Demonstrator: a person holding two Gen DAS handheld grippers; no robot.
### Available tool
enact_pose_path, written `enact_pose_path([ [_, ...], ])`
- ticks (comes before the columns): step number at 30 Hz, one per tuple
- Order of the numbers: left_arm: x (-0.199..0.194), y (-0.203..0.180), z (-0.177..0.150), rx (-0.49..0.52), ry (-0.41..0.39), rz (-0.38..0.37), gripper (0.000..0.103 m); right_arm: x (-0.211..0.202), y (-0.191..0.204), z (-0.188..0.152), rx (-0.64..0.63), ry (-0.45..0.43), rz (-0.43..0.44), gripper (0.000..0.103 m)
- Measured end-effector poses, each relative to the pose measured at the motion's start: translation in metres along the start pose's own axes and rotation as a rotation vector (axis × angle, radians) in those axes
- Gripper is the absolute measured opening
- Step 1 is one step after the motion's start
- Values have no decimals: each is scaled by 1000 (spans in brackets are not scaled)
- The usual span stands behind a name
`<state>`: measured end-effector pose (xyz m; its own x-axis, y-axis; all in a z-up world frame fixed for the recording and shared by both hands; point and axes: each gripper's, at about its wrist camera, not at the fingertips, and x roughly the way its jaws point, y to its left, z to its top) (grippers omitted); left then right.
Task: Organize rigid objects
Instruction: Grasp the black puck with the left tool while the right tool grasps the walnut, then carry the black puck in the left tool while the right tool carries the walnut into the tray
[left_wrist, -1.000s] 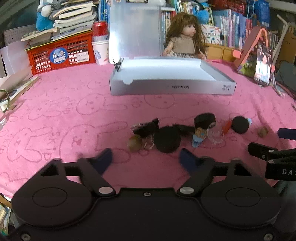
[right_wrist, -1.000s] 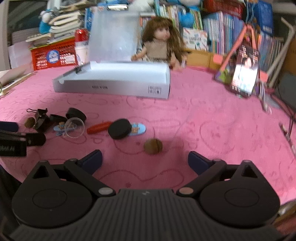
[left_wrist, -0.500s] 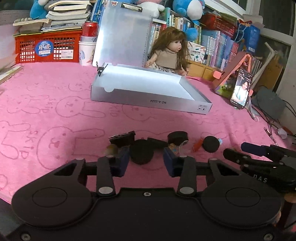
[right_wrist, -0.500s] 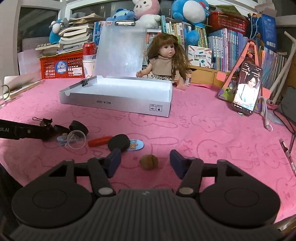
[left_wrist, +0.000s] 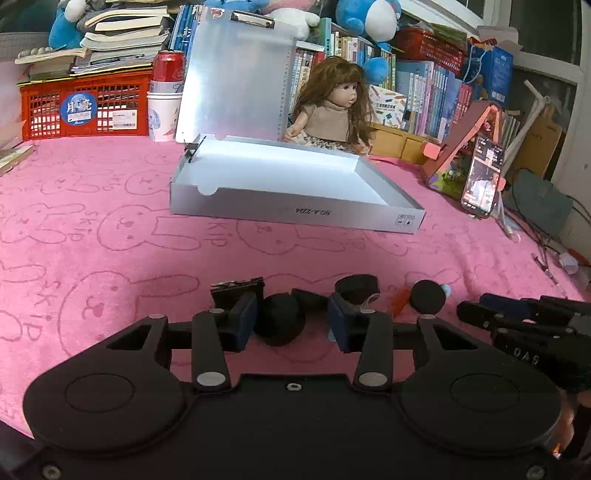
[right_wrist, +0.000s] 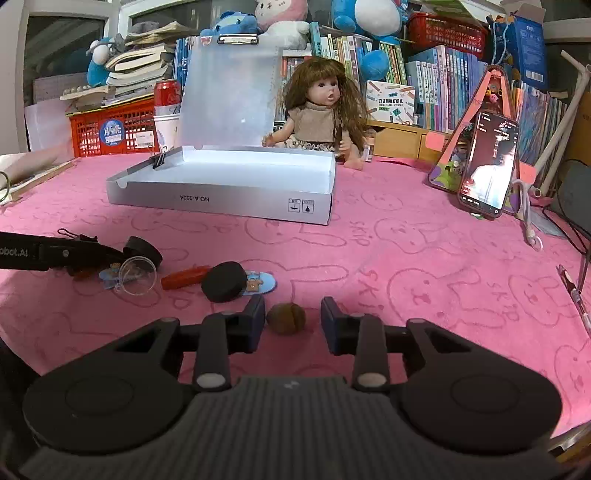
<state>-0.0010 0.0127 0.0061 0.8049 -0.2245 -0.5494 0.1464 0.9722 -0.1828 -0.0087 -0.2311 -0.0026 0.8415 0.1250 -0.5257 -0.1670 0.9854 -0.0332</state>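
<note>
My left gripper (left_wrist: 291, 323) is open, its fingers on either side of a black round puck (left_wrist: 279, 324) on the pink cloth, with a gap on the right side. A black binder clip (left_wrist: 236, 290), another black disc (left_wrist: 357, 288), a red stick (left_wrist: 399, 298) and a third black puck (left_wrist: 428, 297) lie behind. My right gripper (right_wrist: 293, 325) is open, its fingers close on either side of a brown walnut (right_wrist: 286, 318), not touching. A black puck (right_wrist: 223, 281), a red stick (right_wrist: 184, 277), a clear cup (right_wrist: 137, 275) and a blue tag (right_wrist: 263, 283) lie to its left.
An open grey box (left_wrist: 295, 214) with its lid raised stands behind the objects; it also shows in the right wrist view (right_wrist: 221, 201). A doll (right_wrist: 321, 118), a red basket (left_wrist: 85, 107), a can and cup stack (left_wrist: 166, 99), books and a phone on a stand (right_wrist: 487, 170) line the back.
Both grippers have moved down and forward onto their objects and narrowed their jaws: the left around the black puck, the right around the walnut.
</note>
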Motion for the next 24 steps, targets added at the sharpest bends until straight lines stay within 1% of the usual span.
enact_pose_path([
  [2,-1,3,-2,-9,8,-4,41,0,0,0,1,-1,-2,36],
  [5,-3,8,-6,-38,28,-56,41,-1,1,-1,2,-4,0,34],
  [7,-2,9,-6,-39,34,-66,41,0,1,0,5,2,9,32],
  [12,3,10,-3,-64,32,-71,41,2,5,-1,-3,5,11,30],
  [14,3,8,-4,-56,28,-61,37,1,6,-1,-3,3,14,28],
  [15,1,6,-5,-47,24,-52,32,1,6,-1,-5,2,13,28],
  [20,-6,-1,-7,-24,9,-26,31,-1,8,-2,-6,-7,9,27],
  [24,-15,-5,-4,-11,-15,-32,31,-5,11,1,-13,-23,10,27],
])
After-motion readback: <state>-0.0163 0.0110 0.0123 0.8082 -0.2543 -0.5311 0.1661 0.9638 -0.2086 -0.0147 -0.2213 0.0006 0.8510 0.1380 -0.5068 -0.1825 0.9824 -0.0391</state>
